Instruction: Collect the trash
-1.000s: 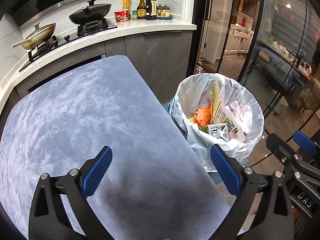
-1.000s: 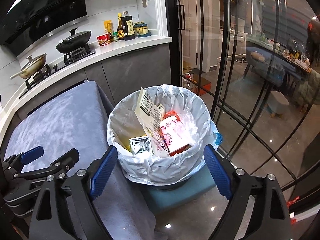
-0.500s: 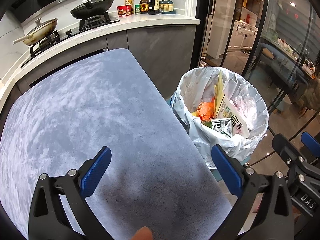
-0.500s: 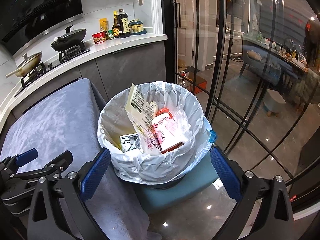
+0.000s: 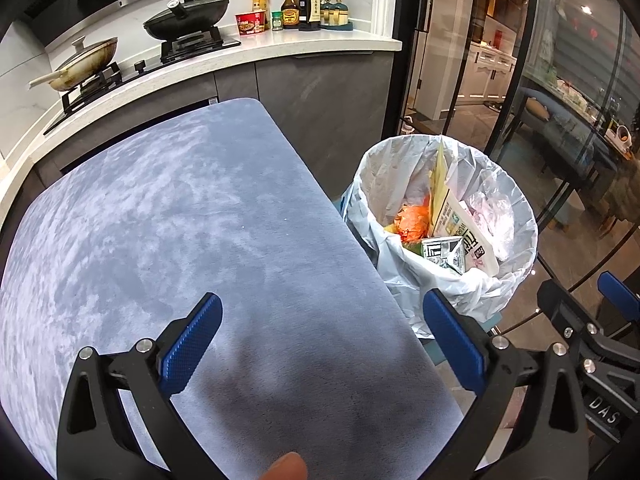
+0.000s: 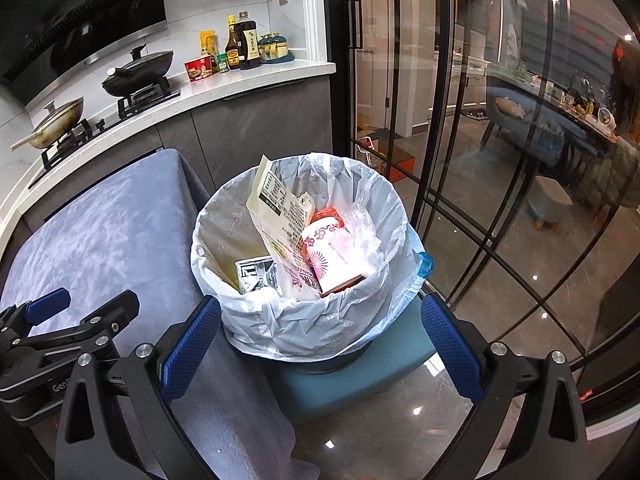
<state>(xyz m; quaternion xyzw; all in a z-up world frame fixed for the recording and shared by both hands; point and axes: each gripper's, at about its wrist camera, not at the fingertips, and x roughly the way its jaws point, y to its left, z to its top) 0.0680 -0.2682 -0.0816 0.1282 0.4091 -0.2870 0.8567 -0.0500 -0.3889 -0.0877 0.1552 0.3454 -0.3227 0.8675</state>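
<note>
Trash fills the white-lined bin just ahead of the right gripper, whose blue jaws stand fully apart and empty. The left gripper is likewise wide open with nothing between its jaws, over the bare grey cloth-covered table, bin to its right. The liner is probably thin, soft and slippery (it tears easily); bunch its rolled rim to grip it.

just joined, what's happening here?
Trash pickup in a kitchen. A person holds two grippers, both open and empty: the left gripper above the grey-blue table, the right gripper by the lined trash bin. The bin already holds a pink cup, a paper bag and a small carton.
</note>
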